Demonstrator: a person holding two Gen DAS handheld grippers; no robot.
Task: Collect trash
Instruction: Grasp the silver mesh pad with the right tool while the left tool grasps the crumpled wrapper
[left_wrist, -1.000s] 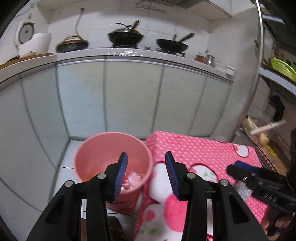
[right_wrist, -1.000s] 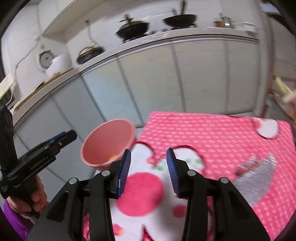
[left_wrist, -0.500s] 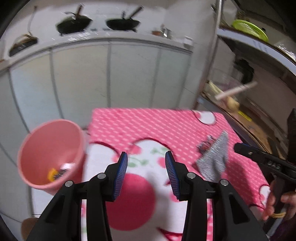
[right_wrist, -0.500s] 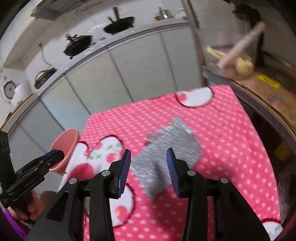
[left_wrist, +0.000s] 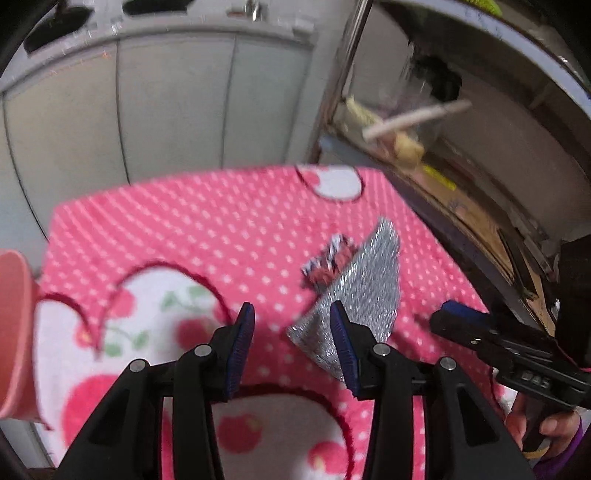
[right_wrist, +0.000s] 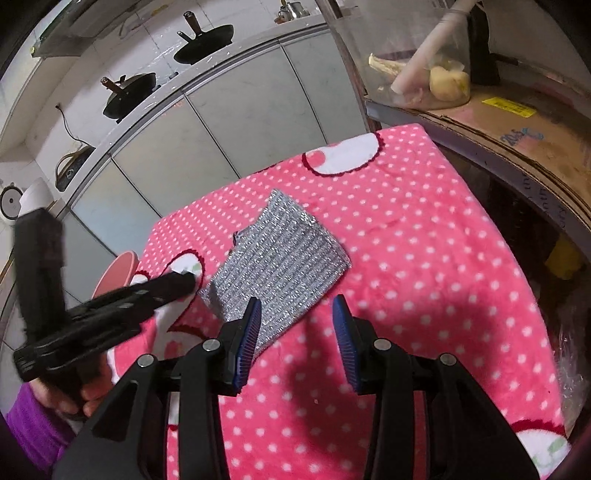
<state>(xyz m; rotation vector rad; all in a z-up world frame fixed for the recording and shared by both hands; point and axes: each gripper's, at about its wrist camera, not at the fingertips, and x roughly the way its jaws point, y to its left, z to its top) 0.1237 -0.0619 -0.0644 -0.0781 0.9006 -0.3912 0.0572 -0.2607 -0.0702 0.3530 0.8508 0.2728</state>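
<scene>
A silver glittery wrapper (left_wrist: 364, 291) (right_wrist: 284, 254) lies flat on the pink polka-dot blanket (left_wrist: 221, 229) (right_wrist: 424, 258). A small red-and-white wrapper (left_wrist: 327, 264) touches its far edge. My left gripper (left_wrist: 291, 345) is open and empty just above the silver wrapper's near left corner; the right wrist view shows that gripper (right_wrist: 181, 282) close to the same corner. My right gripper (right_wrist: 297, 330) is open and empty at the wrapper's near right edge, and it (left_wrist: 452, 317) shows in the left wrist view too. The pink bin (left_wrist: 14, 325) (right_wrist: 118, 271) stands left of the blanket.
Grey cabinet doors (left_wrist: 173, 110) run behind the blanket, with black pans (right_wrist: 203, 46) on the counter above. On the right a metal shelf (right_wrist: 480, 122) holds cardboard and a clear tub (right_wrist: 432, 74) with a rolling pin. A hand in a purple sleeve (right_wrist: 33, 424) holds the left gripper.
Both grippers swung right, away from the pink bin, and came down toward the silver wrapper. Their jaws kept the same gap and stayed empty.
</scene>
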